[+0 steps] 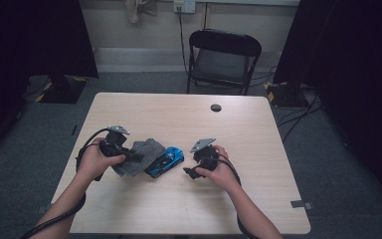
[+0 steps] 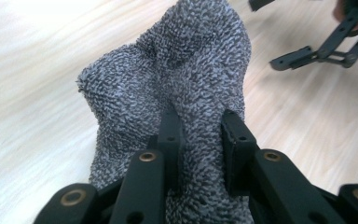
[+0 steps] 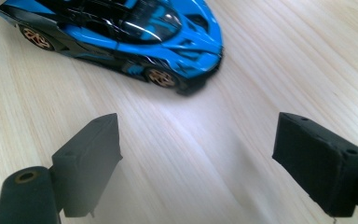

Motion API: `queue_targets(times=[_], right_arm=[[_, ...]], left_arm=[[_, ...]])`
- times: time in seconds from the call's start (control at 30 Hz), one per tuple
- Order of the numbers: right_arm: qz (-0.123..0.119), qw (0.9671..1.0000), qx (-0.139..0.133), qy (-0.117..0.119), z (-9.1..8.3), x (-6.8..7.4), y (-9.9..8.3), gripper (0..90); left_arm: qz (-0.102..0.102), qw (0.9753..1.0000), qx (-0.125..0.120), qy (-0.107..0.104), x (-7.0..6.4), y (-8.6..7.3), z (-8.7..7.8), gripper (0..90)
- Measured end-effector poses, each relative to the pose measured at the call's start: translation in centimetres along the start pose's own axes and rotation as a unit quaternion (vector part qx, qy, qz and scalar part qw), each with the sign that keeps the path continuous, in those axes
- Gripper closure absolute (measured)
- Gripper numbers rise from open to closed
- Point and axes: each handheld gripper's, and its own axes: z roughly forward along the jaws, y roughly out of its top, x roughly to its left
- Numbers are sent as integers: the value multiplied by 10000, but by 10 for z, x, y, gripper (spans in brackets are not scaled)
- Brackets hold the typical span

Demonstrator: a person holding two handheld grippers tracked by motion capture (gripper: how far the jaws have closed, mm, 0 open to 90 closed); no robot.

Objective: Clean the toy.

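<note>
A grey cloth (image 2: 177, 70) is gripped by the left gripper (image 2: 200, 140); in the left gripper view its two black jaws are pressed into the fabric from both sides, and a fold of the cloth is pinched between them. In the high view the same cloth (image 1: 140, 155) is seen at the left gripper (image 1: 129, 155), near the middle of the wooden table (image 1: 179, 117), and it is lying against the left side of a blue toy car (image 1: 165, 161). The cloth is bunched, and part of it is raised above the table surface.

The right gripper (image 3: 196, 154) is released: its jaws are spread wide and nothing is held between them. It is pointed at the toy car (image 3: 135, 32), which is standing on its wheels on the table just ahead of the jaws, not touched by them. In the high view the right gripper (image 1: 189, 173) is found just to the right of the car, held in the person's right hand (image 1: 219, 172). A black folding chair (image 1: 221, 59) is placed behind the table.
</note>
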Motion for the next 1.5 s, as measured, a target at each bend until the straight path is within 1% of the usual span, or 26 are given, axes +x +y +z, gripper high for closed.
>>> queue_targets(times=[0.1, 0.2, 0.27, 0.37, 0.43, 0.57, 0.67, 0.7, 0.77, 0.83, 0.93, 1.03, 1.13, 1.17, 1.27, 1.33, 1.37, 1.43, 1.5], right_arm=[[79, 10000, -18, -59, -8, -7, -8, 144], [182, 9998, -14, -112, -14, -15, -15, 145], [243, 9996, -11, -155, -18, -19, -20, 145], [266, 9994, 39, -208, -22, -23, -26, 147], [258, 9994, 53, -241, -25, -26, -29, 147], [360, 9989, 34, -296, -32, -33, -34, 146], [478, 9984, -33, -311, -39, -40, -35, 147], [498, 9982, -59, -318, -40, -42, -34, 147], [523, 9981, -106, -314, -42, -45, -32, 147], [432, 9984, -64, -351, -43, -47, -29, 148], [375, 9986, -54, -371, -43, -50, -24, 148], [395, 9985, -59, -385, -45, -54, -24, 147], [513, 9978, -131, -386, -50, -58, -27, 147], [535, 9977, -142, -400, -51, -59, -28, 147], [587, 9971, -167, -451, -57, -63, -33, 148], [655, 9965, -214, -479, -62, -67, -37, 148], [682, 9961, -220, -509, -65, -68, -38, 148], [785, 9950, -310, -532, -71, -72, -41, 148], [839, 9943, -336, -573, -76, -74, -44, 148]], left_arm=[[118, 9998, -80, -119, -11, 12, 3, 730], [269, 9994, -82, -222, -23, 23, 11, 730], [355, 9988, -85, -326, -32, 29, 19, 730], [466, 9976, -90, -499, -45, 36, 33, 730], [489, 9970, -106, -595, -53, 39, 44, 730], [565, 9955, -38, -756, -66, 42, 64, 729], [636, 9947, 40, -802, -72, 43, 74, 730], [620, 9946, 33, -826, -73, 42, 77, 729], [648, 9942, 105, -856, -76, 42, 82, 729], [675, 9937, 136, -887, -79, 41, 86, 730], [704, 9932, 139, -920, -84, 41, 90, 729], [727, 9928, 126, -945, -88, 41, 93, 729], [689, 9927, 81, -990, -93, 41, 101, 729], [723, 9923, 104, -997, -93, 41, 104, 729], [734, 9922, 165, -990, -98, 40, 115, 729], [780, 9919, 217, -983, -101, 42, 123, 728], [807, 9920, 274, -929, -103, 42, 127, 728], [858, 9912, 306, -955, -106, 44, 134, 726], [875, 9911, 320, -955, -109, 47, 141, 726]])
